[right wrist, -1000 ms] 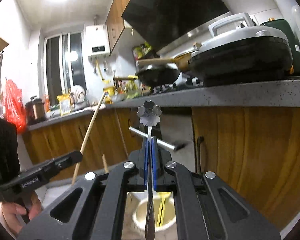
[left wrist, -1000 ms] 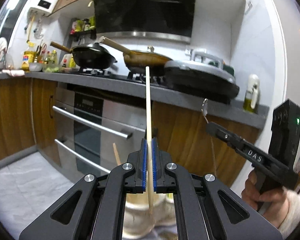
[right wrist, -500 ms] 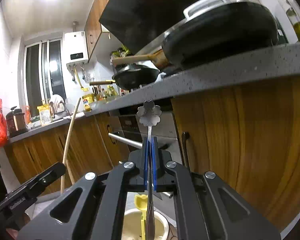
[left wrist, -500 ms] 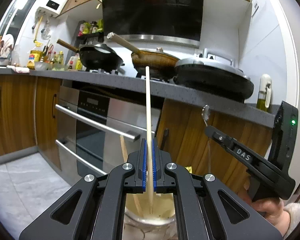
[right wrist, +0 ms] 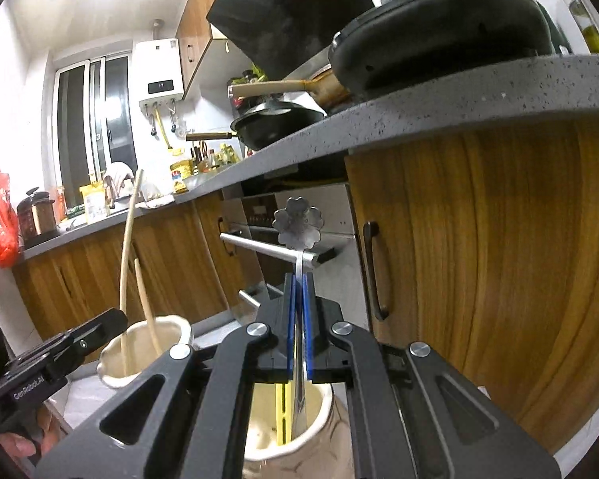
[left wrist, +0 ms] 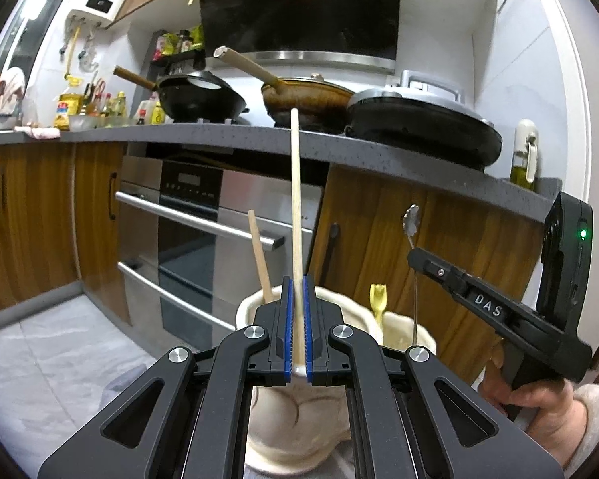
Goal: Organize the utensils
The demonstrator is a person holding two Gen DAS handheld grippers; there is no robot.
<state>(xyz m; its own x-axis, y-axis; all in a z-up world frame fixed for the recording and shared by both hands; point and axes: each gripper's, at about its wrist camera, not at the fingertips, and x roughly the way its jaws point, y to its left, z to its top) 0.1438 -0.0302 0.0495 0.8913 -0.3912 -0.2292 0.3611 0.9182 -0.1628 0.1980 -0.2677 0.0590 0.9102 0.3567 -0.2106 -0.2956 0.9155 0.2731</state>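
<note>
A kitchen, low beside the oven: each hand-held gripper holds one utensil upright over its own cream ceramic holder. The left hand-held gripper [left wrist: 296, 327] is clenched on a long wooden chopstick [left wrist: 295, 199], whose long axis runs nearly vertical through the blue pads; its upper end rises well above the fingers and its lower end drops past them into the mouth of the left holder [left wrist: 251, 307] directly below. A second wooden stick [left wrist: 259, 255] already leans in that holder, just to the gripper's left. The right hand-held gripper [right wrist: 298, 327] is clamped on the thin stem of a metal spoon [right wrist: 298, 223] with a flower-shaped end, held vertical too, the flower above the fingers and the stem reaching down into the right holder [right wrist: 323, 403] straight beneath, where a yellow utensil [right wrist: 281, 411] stands just to the stem's left.

The two holders sit side by side, so each gripper is nearer its own: the left holder lies under the left gripper and off to the right gripper's left. Both utensils appear lined up with the openings below them, and the judgement is that the remaining move is a straight drop along each utensil's axis, then a release. How deep either tip sits inside cannot be told, since the fingers hide the holders' interiors.
</note>
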